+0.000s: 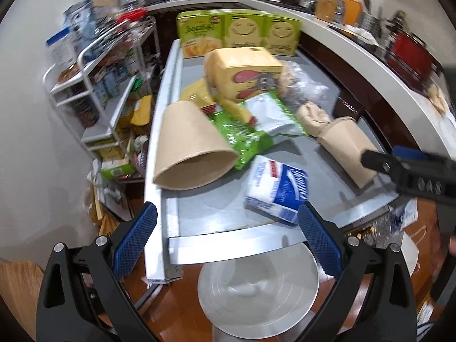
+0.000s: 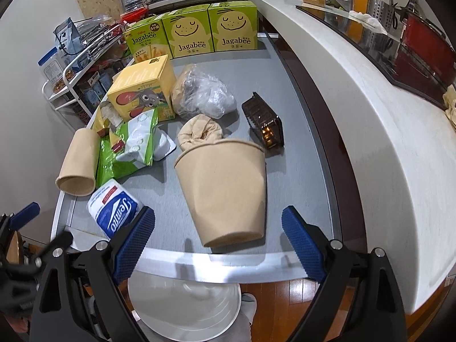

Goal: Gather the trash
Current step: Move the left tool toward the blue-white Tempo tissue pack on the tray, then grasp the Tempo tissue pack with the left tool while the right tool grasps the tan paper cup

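- Ahead of the right claw (image 2: 218, 242), just past its tips, a tan paper bowl (image 2: 225, 188) lies tipped on the grey table (image 2: 302, 171), its base toward the claw and its rim away.
- Right claw: jaws spread wide, wider than the bowl's base, holding nothing and touching nothing; the blue pads (image 2: 303, 248) sit either side of the bowl's near end, apart from it.
- Beyond the bowl's rim sits a crumpled tan napkin (image 2: 201, 129), touching or just behind the rim; I cannot tell which.
- Right of the napkin, a dark brown plastic tray (image 2: 263, 122) stands tilted on the table.
- Left of the right claw, a blue-and-white tissue pack (image 2: 114, 213) lies just beside the left pad.
- Left claw (image 1: 228, 239): jaws also wide open, empty, hanging over the table's near edge.
- Between the left claw's pads and a little ahead lies the tissue pack (image 1: 278, 191); its near corner is close to the right pad (image 1: 319, 242), contact unclear.
- Ahead and left of that claw, a tan paper cup (image 1: 191, 148) lies on its side, mouth toward the claw.
- Past the cup: a green wrapper (image 1: 245, 139), a yellow box (image 1: 245, 74) and a clear plastic bag (image 1: 305, 82).
- Below both claws, under the table edge, a white bin (image 1: 258, 287) sits on the wood floor.
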Demonstrator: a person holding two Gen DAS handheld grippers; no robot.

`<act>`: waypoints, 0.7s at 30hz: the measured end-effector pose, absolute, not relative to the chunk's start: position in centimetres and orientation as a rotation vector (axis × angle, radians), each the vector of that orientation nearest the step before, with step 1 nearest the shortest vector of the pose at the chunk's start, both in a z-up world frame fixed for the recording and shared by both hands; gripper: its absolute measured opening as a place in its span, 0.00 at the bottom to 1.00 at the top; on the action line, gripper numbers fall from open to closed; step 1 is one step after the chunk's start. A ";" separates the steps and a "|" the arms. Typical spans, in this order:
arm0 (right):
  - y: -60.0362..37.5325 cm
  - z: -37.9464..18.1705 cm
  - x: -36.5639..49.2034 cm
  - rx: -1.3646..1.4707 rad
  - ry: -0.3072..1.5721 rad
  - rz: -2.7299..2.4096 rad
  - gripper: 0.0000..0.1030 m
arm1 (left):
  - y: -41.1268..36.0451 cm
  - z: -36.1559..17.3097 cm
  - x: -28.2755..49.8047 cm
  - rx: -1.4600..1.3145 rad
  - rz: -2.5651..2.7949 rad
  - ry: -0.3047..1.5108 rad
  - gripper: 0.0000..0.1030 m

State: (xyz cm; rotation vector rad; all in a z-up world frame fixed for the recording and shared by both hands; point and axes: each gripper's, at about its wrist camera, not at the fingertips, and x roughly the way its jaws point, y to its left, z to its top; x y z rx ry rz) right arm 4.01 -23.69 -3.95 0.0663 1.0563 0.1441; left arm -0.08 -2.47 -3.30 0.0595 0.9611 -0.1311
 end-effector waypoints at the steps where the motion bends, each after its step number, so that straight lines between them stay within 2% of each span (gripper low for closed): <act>1: -23.7 -3.9 4.3 0.061 1.065 0.151 0.86 | -2.7 -3.3 -0.1 0.071 -0.148 0.961 0.97; 21: -22.2 -6.6 8.3 -0.053 1.194 0.200 0.87 | -6.6 -7.7 4.1 0.158 -0.315 1.102 0.97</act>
